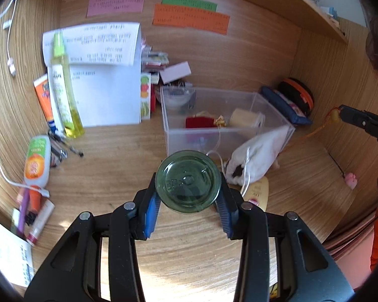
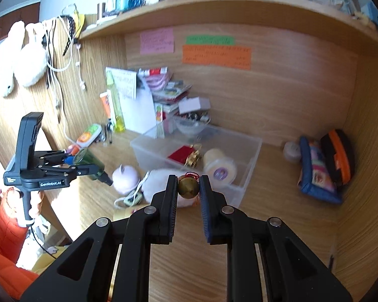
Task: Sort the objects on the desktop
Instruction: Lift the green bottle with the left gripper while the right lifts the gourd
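Observation:
My left gripper is shut on a dark green glass bottle, held off the desk with its round base toward the camera. In the right wrist view the same left gripper holds the green bottle at the left, cap end tilted down. My right gripper is shut on a small gold ball with a red cord. The right gripper also shows at the right edge of the left wrist view, an orange cord trailing from it. A clear plastic bin stands beyond both.
The bin holds a red pouch, a gold ornament and a cream tape roll. A white drawstring pouch leans on its front. A yellow spray bottle, tubes and papers stand left. A blue pouch and an orange-black case lie in the right corner.

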The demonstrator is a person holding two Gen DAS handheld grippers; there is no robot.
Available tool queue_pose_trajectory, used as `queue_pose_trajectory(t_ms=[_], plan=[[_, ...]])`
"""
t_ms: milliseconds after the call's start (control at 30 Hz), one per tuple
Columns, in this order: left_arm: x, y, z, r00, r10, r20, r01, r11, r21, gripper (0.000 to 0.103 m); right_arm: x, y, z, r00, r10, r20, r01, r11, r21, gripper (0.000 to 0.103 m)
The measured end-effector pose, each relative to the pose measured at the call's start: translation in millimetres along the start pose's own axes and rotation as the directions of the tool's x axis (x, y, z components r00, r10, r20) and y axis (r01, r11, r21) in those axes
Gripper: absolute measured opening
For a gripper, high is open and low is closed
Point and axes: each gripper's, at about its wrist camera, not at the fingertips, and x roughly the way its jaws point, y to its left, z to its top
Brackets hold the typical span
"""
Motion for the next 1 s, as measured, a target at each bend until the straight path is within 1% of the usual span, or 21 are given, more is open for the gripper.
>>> queue_pose_trajectory(t_ms=[267, 500, 533, 700, 800, 867, 967, 1000], plan=[[-17.2, -7.5, 27.5, 0.998, 0.023, 0.06, -0.025, 0.999, 0.038, 0.041, -19.2, -7.4, 33.8, 0.997, -0.026, 0.074, 0.027, 0.999, -0.017, 0.015], [-27.7, -16.8, 53.7, 0.994, 0.018, 0.105, -0.026, 0.996, 0.081, 0.041, -25.4, -8.1, 67.6, 0.992, -0.043, 0.119, 0.048, 0.998, -0.043, 0.015], [-28.3, -18.2, 57.0, 0.994, 0.014, 0.11, -0.023, 0.996, 0.084, 0.041, -25.9, -7.7, 73.1, 0.991, -0.049, 0.128, 0.056, 0.997, -0.049, 0.012], [-26.5, -22.8, 70.2, 0.993, 0.0, 0.12, -0.013, 0.994, 0.105, 0.041, -29.7, -5.8, 99.3, 0.984, -0.053, 0.169, 0.066, 0.995, -0.074, 0.012], [-22.6, -25.0, 73.2, 0.993, -0.013, 0.119, 0.0, 0.994, 0.11, 0.041, -21.4, -4.1, 106.1, 0.984, -0.072, 0.16, 0.087, 0.992, -0.091, 0.012], [-20.1, -27.0, 71.8, 0.993, -0.023, 0.113, 0.01, 0.993, 0.116, 0.041, -12.5, -6.0, 101.3, 0.989, -0.064, 0.133, 0.076, 0.993, -0.087, 0.012], [-12.8, -28.3, 68.0, 0.995, -0.035, 0.093, 0.023, 0.992, 0.125, 0.041, 3.2, -10.8, 81.3, 0.995, -0.062, 0.077, 0.068, 0.995, -0.078, 0.015], [-10.2, -28.5, 66.0, 0.996, -0.037, 0.086, 0.026, 0.992, 0.126, 0.041, 10.7, -12.4, 70.0, 0.996, -0.072, 0.051, 0.076, 0.994, -0.083, 0.02]])
